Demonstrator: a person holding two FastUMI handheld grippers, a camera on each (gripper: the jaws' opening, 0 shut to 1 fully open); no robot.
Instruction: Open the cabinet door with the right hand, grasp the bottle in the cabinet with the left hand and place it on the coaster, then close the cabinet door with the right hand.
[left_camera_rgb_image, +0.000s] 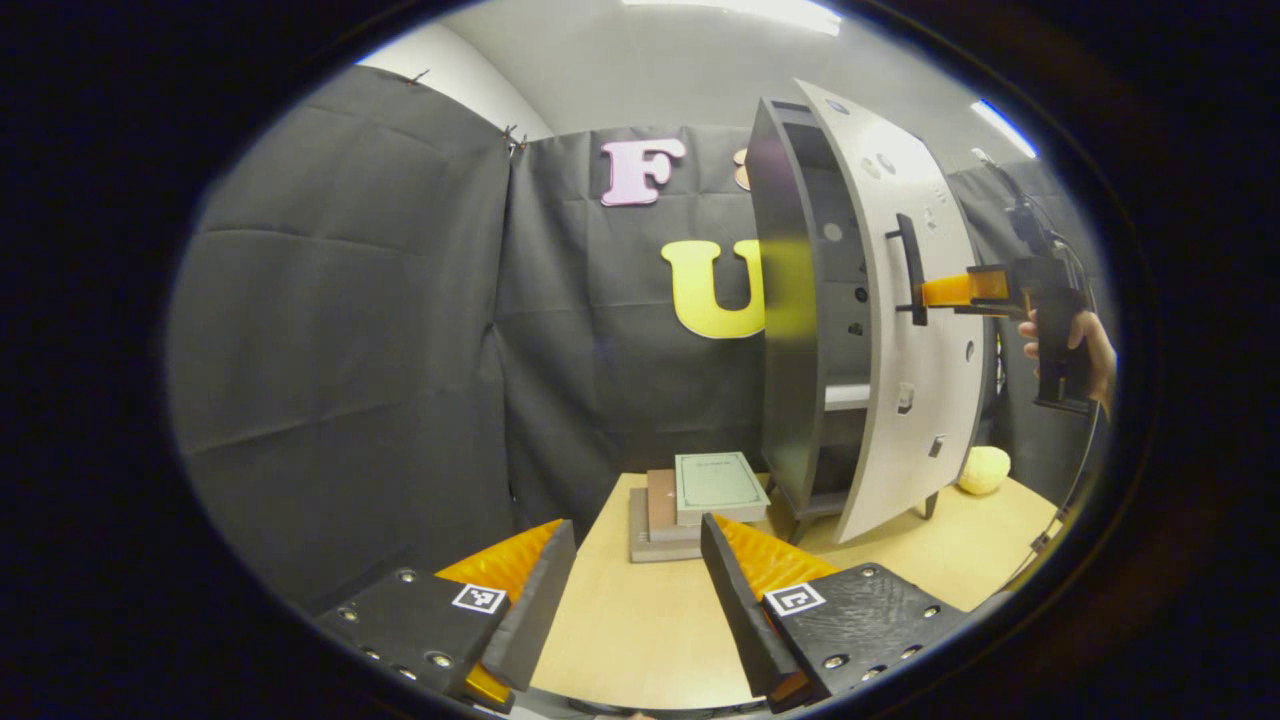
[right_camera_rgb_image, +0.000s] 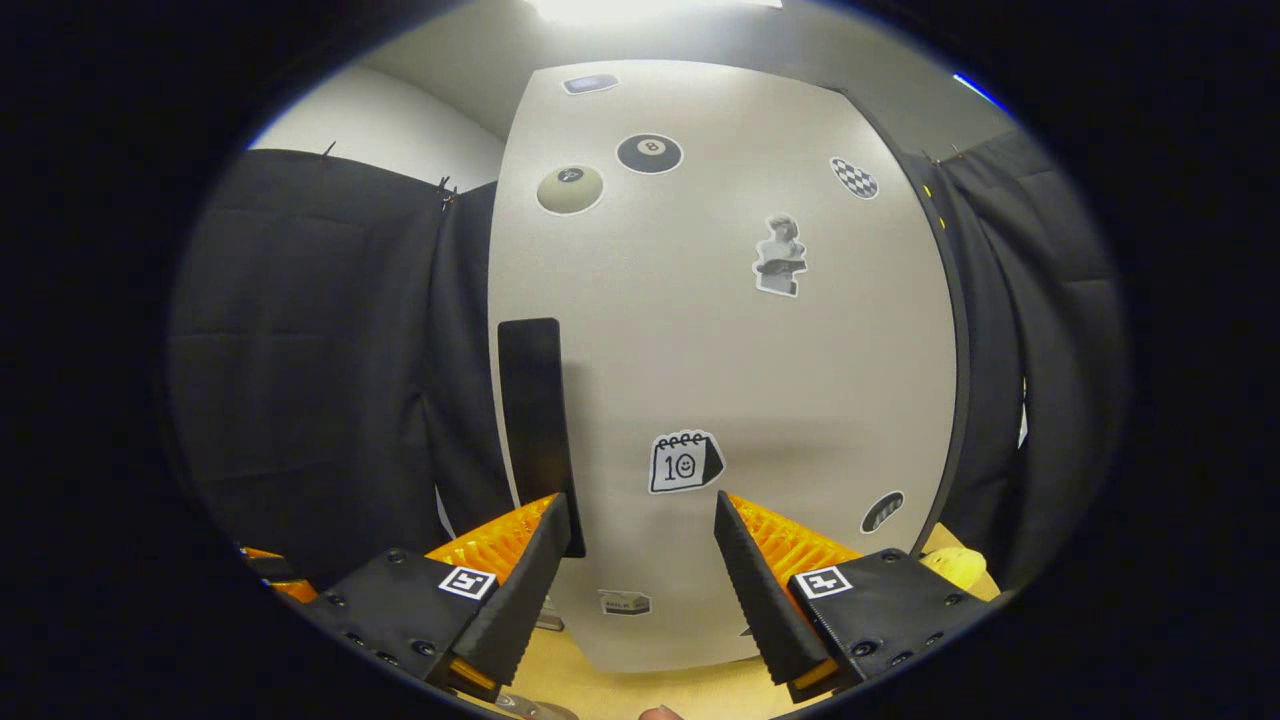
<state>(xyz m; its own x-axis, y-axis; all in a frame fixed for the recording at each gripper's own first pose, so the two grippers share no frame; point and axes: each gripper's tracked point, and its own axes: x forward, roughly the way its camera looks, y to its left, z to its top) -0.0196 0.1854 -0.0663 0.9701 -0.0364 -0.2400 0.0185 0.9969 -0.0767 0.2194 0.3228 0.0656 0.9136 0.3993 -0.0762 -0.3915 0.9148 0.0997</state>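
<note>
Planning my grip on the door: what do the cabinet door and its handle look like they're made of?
Cabinet door: probably painted or laminated board; flat, matte, pale grey, thin-edged, stickers lying smooth on it.
Handle: a dark matte bar, possibly coated metal or plastic; it shows no shine, so I can't tell which.

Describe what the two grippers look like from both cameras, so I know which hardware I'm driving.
The left gripper and the right gripper match: two wedge-shaped fingers with ribbed inner faces, on flat black plates studded with screws, each plate bearing a small square black-and-white marker. In the left gripper view, the right gripper has a black pistol-style handle with a thin cable hanging beneath it.
</note>
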